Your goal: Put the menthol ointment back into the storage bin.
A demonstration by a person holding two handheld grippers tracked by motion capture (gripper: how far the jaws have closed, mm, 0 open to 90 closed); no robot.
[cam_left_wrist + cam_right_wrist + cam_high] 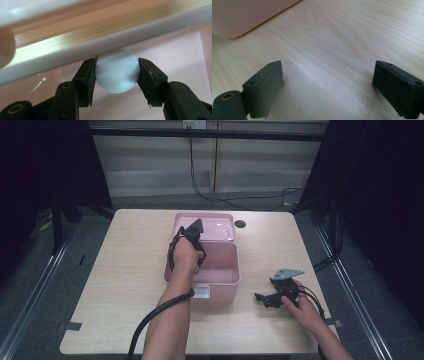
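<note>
My left gripper (117,71) clamps a white ball (117,72) over the pink box (220,270); my right gripper (332,87) (at four o'clock) gapes empty.

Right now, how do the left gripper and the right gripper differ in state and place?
The left gripper is shut on a pale ball; the right gripper is open with nothing between its jaws. The left gripper reaches into the pink box beside its rim, while the right gripper sits low over bare table to the right of the box. Both have black jaws and are held by a hand.
</note>
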